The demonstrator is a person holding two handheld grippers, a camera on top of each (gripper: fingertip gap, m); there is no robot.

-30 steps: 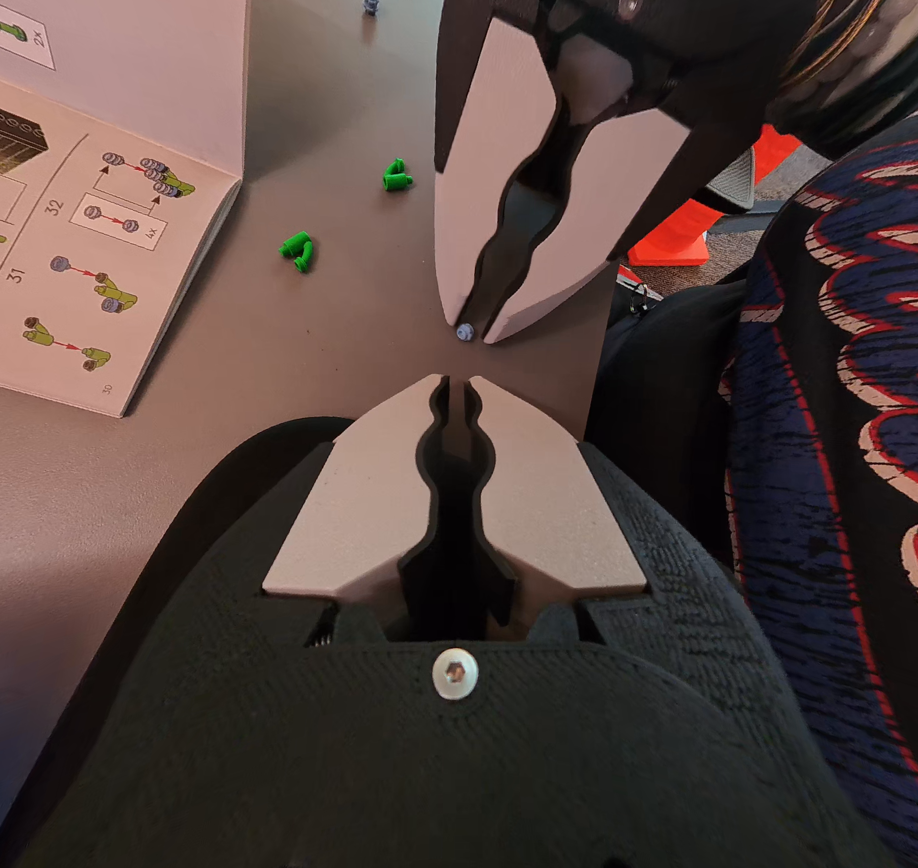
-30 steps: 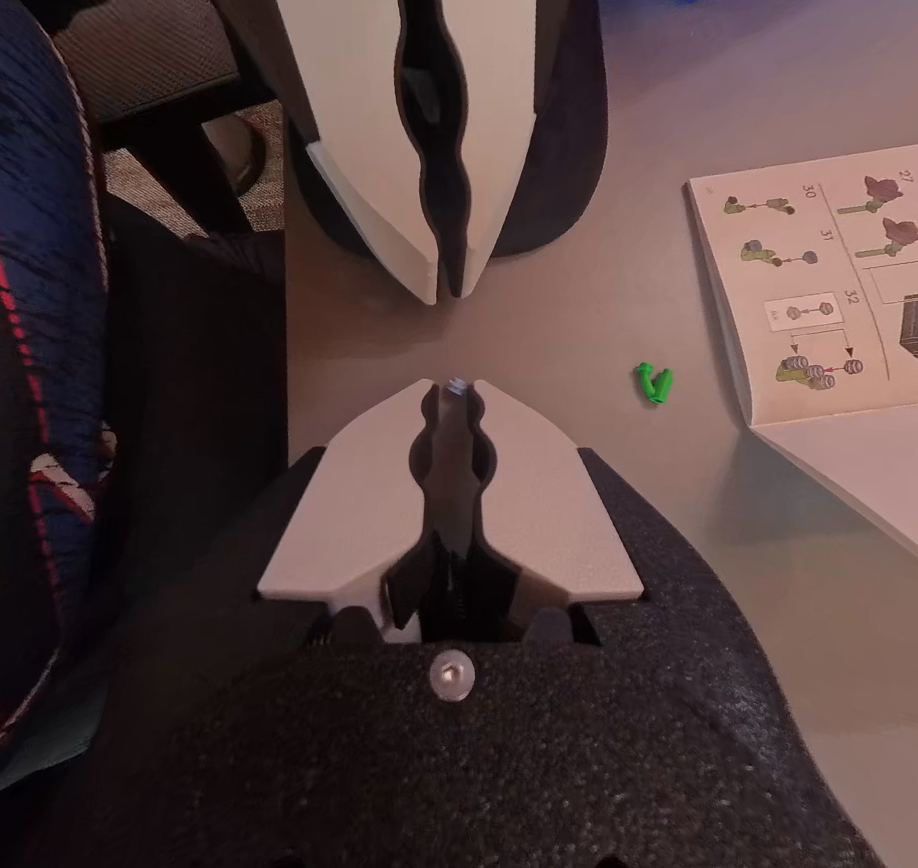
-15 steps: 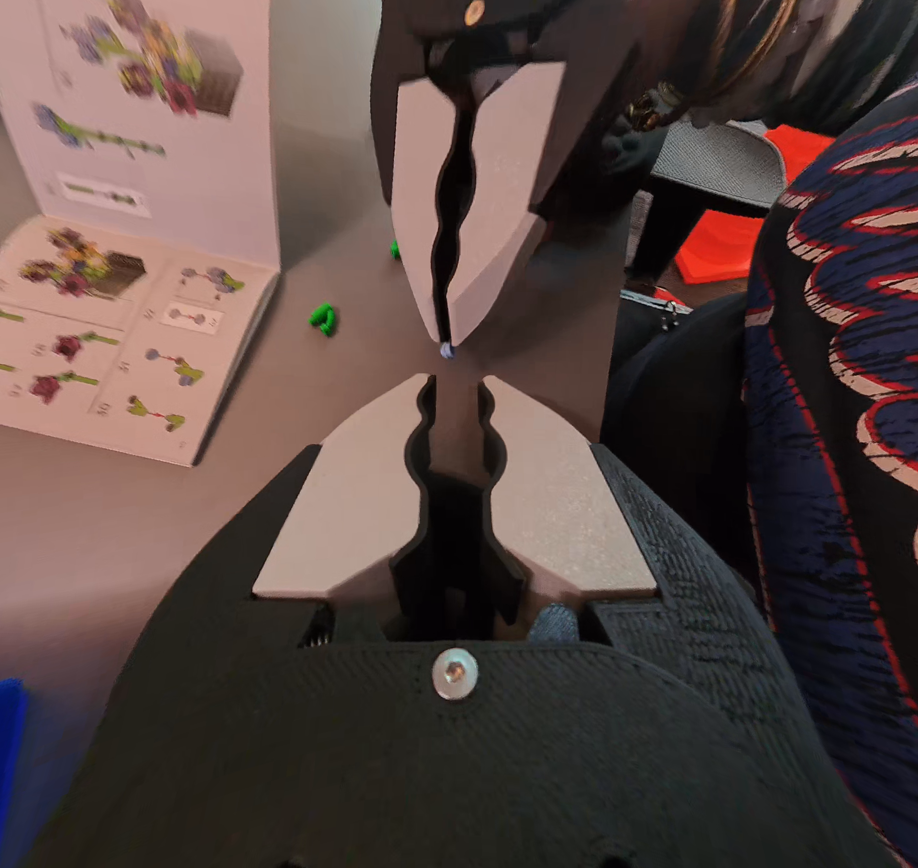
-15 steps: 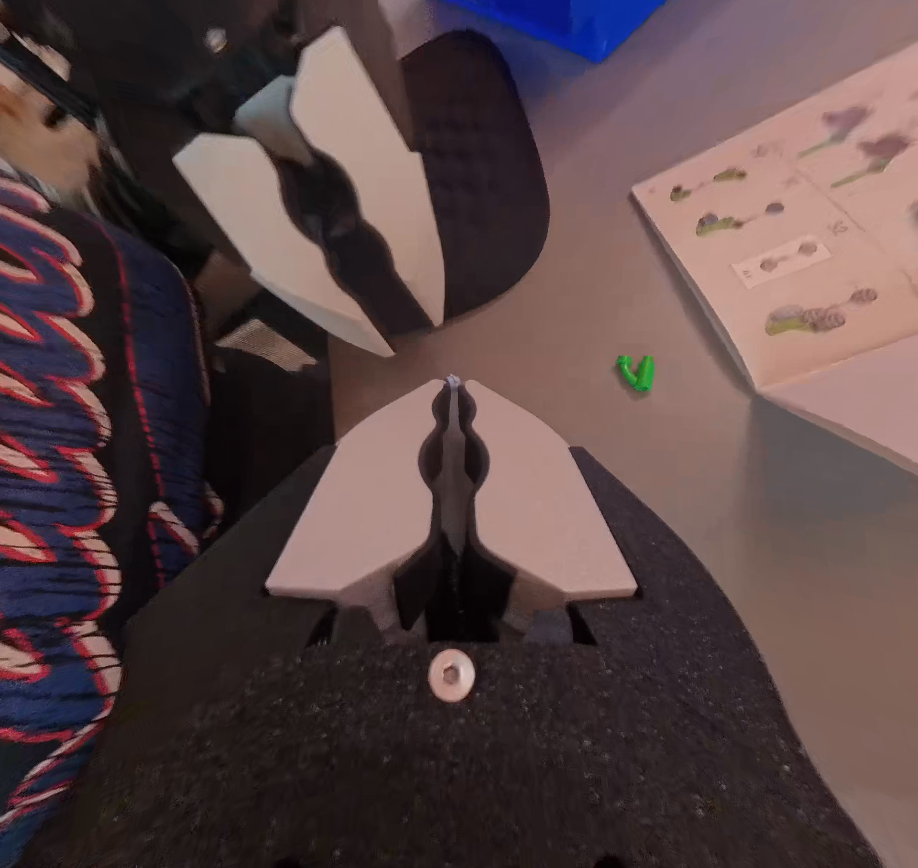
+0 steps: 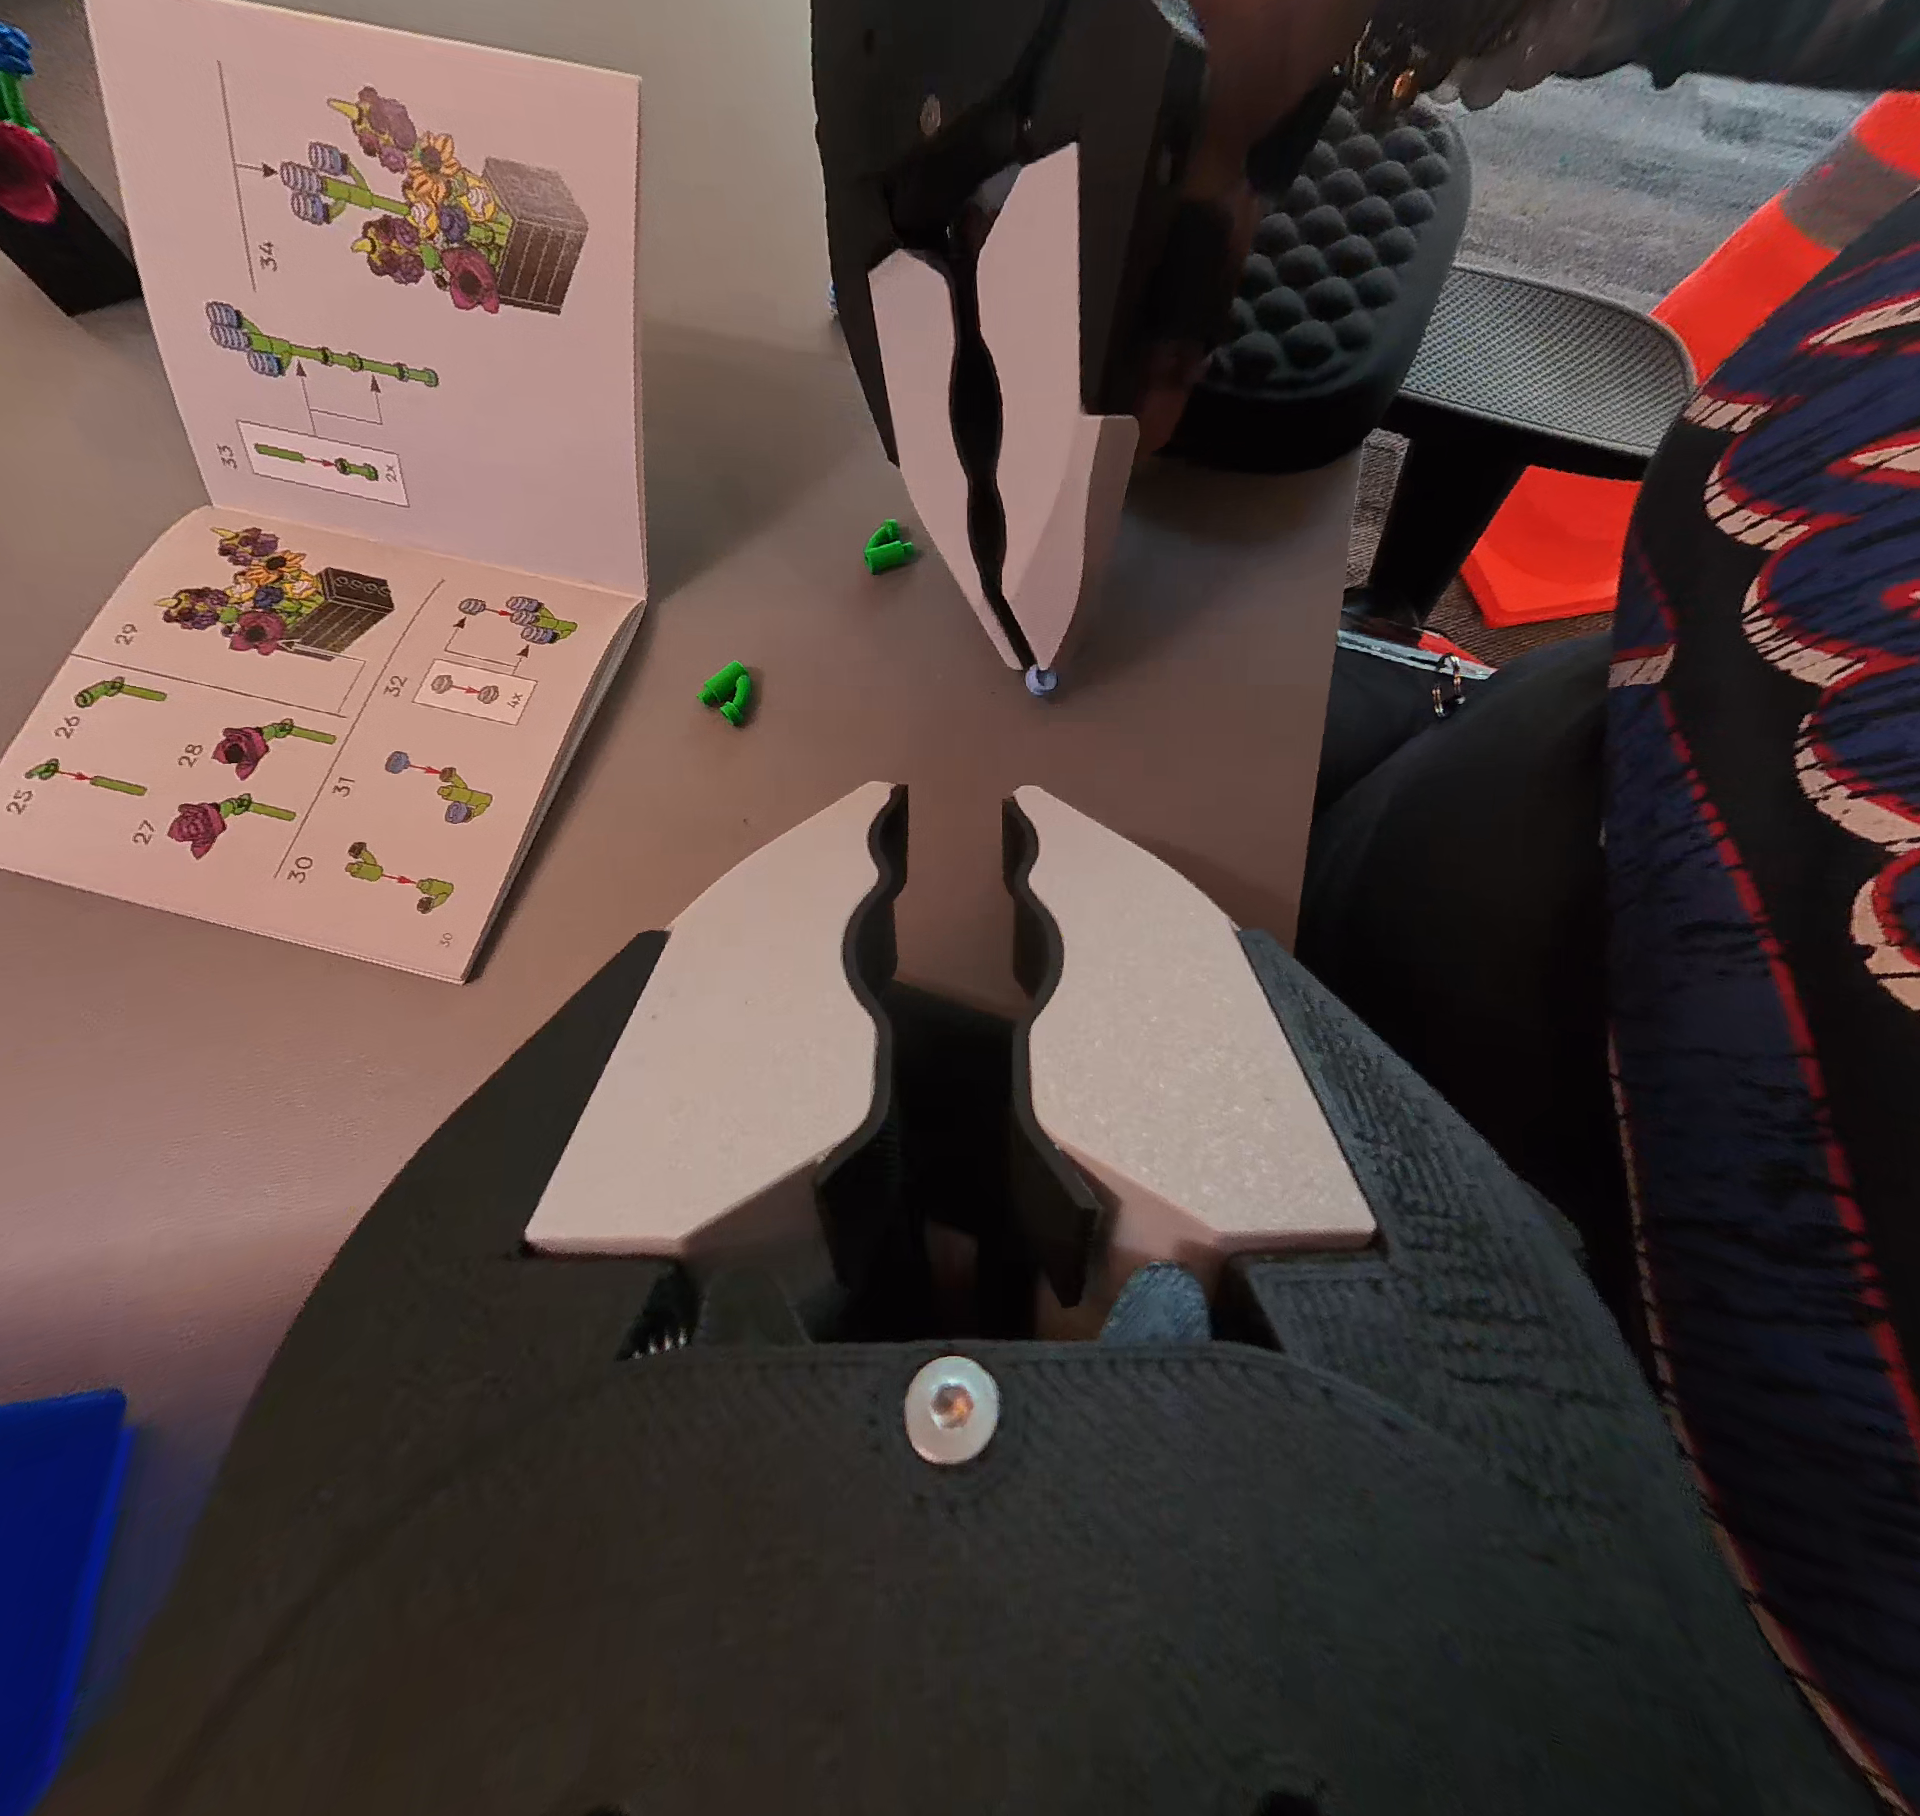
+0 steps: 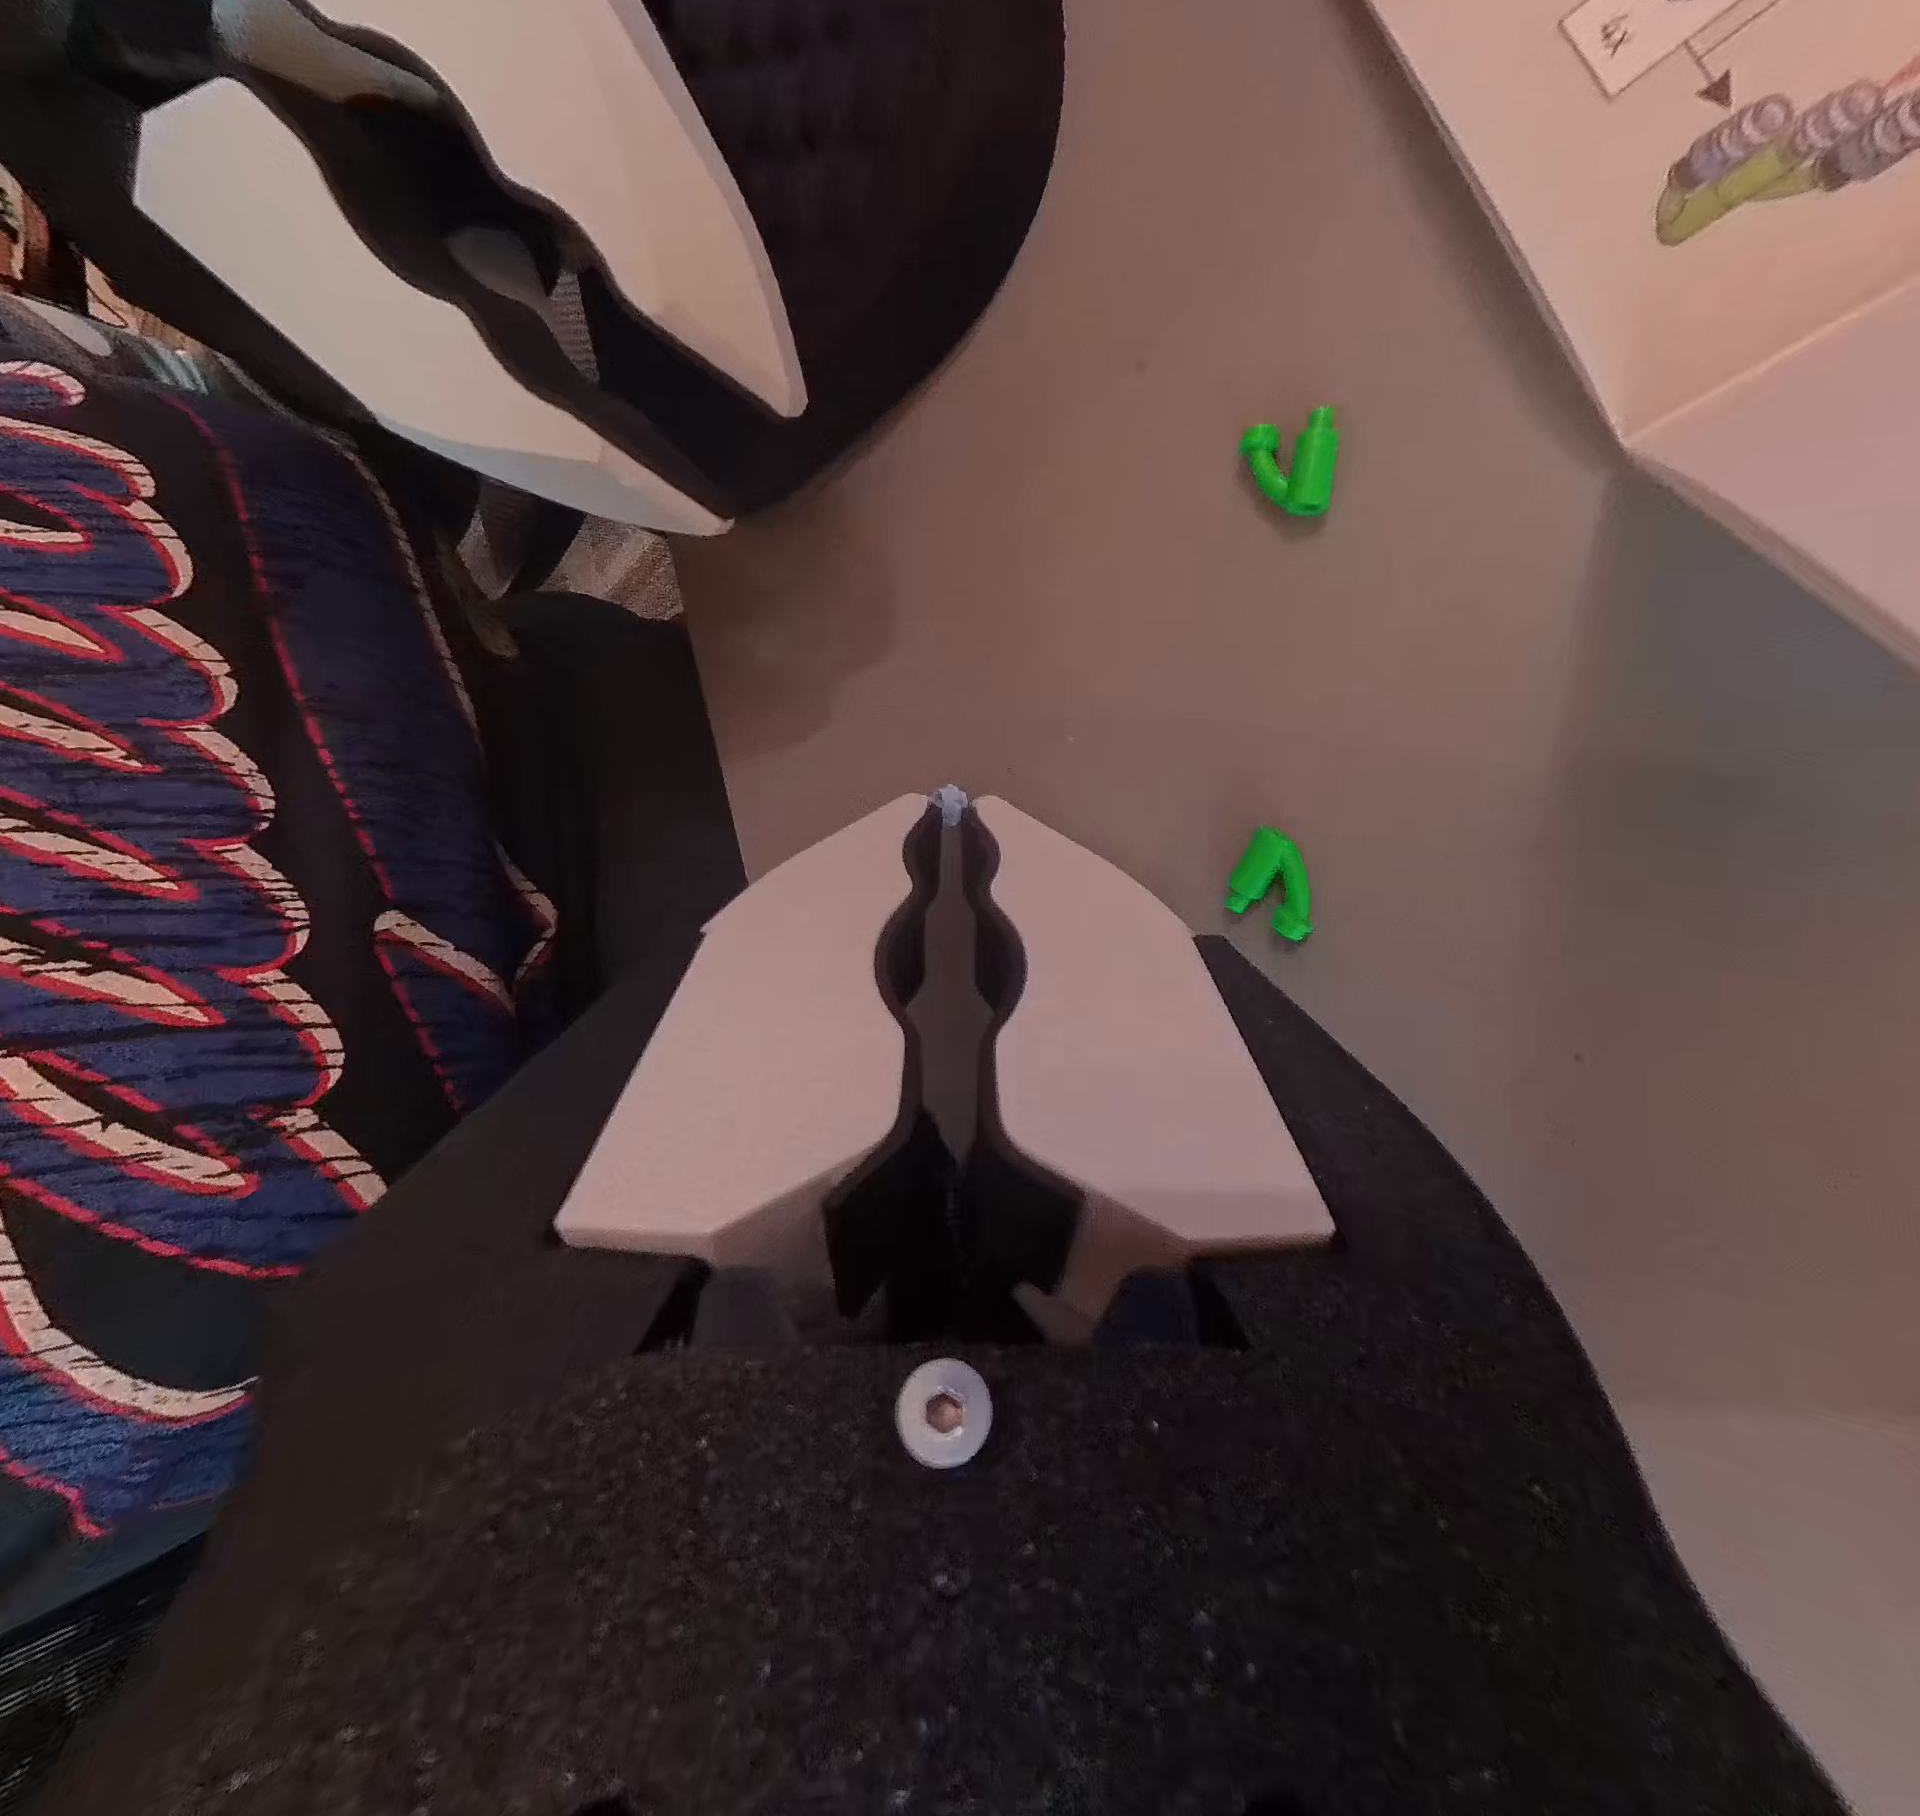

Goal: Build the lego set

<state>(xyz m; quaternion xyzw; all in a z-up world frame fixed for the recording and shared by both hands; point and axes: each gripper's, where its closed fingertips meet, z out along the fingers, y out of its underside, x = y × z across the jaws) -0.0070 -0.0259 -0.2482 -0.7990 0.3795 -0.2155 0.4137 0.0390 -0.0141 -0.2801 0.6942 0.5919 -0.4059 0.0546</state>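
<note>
My right gripper (image 6: 949, 802) is shut on a tiny lavender round piece (image 6: 949, 810) pinched at its fingertips. In the left wrist view the right gripper (image 5: 1039, 665) points down with the lavender piece (image 5: 1042, 681) at or just above the grey table (image 5: 1174, 686). My left gripper (image 5: 954, 798) is open and empty, a short way in front of that piece. It shows open in the right wrist view (image 6: 758, 465) too. Two green stem pieces (image 5: 727, 694) (image 5: 888, 548) lie on the table to the left of the right gripper's tip. They also show in the right wrist view (image 6: 1270, 883) (image 6: 1294, 462).
An open instruction booklet (image 5: 343, 686) stands on the left, seen too in the right wrist view (image 6: 1714, 156). A built flower in a black block (image 5: 31, 177) stands at far left. A blue bin (image 5: 52, 1558) is at the near left. A person's patterned clothing (image 5: 1787, 935) lines the table's right edge.
My left gripper has opened and drawn back from the right one. The right gripper has turned downward, bringing the lavender piece close to the table near the green pieces.
</note>
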